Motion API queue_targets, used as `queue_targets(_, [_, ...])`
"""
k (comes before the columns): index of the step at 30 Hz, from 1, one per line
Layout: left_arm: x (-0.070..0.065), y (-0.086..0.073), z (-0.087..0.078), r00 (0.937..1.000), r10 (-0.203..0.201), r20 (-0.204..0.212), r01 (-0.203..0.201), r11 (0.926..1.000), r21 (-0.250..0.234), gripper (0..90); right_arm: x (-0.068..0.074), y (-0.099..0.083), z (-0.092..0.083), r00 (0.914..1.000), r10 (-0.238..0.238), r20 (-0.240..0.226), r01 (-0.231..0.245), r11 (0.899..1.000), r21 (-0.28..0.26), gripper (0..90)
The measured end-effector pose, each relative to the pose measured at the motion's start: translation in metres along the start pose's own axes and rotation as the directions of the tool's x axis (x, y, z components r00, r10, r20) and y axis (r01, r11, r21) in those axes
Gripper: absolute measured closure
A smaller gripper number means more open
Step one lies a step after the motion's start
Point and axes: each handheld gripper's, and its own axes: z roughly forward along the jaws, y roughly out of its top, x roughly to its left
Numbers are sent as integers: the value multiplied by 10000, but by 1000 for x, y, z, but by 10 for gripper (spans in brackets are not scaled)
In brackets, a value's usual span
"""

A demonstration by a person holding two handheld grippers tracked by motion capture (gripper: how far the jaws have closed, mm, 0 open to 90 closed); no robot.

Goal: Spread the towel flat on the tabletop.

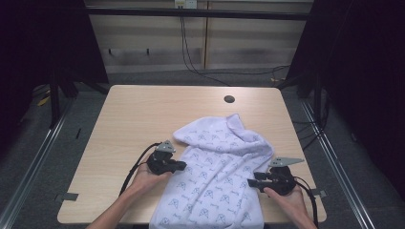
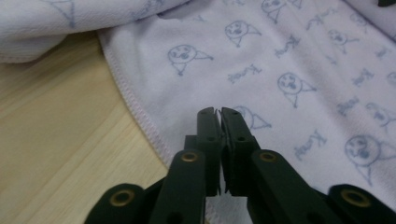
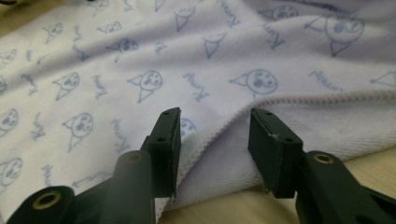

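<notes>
White knit cloth with blue printed faces lies rumpled at the near edge of the pale wooden table. Left gripper is closed, empty, over its stitched hem. Right gripper, jaws apart, straddles a folded-over edge, likely readying a pinch.

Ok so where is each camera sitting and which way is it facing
High view: above the person's side of the table, looking forward and down; forearms, left gripper and right gripper enter from below.
Left gripper view: rides that gripper, jaws shut over the printed garment near its stitched edge.
Right gripper view: rides that gripper, open jaws either side of a folded hem.
All share the garment.
</notes>
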Motion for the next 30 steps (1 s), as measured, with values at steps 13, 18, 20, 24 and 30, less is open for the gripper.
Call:
queue_targets(13, [-4,-64,-71,9916,-1098,-689,1099,9939,-23,900,-3,2,-19,9997,42,241,-23,9968,-797,891])
queue_targets(18, [-20,-79,-84,9929,-1184,-123,1186,9928,163,900,-1,-14,-35,9999,46,106,-38,9974,-716,889])
queue_targets(20, [-25,-80,-84,9932,-1140,218,1134,9932,278,852,5,-21,-38,10000,-50,53,52,9992,-385,884])
queue_targets(24, [-21,-72,-82,9927,-1203,80,1203,9927,-2,752,14,-34,-45,9987,-361,-363,367,9992,174,776])
queue_targets(30, [5,-43,-62,9934,-1059,-439,1040,9936,-435,822,6,2,-27,9951,-792,-585,748,9945,-734,659])
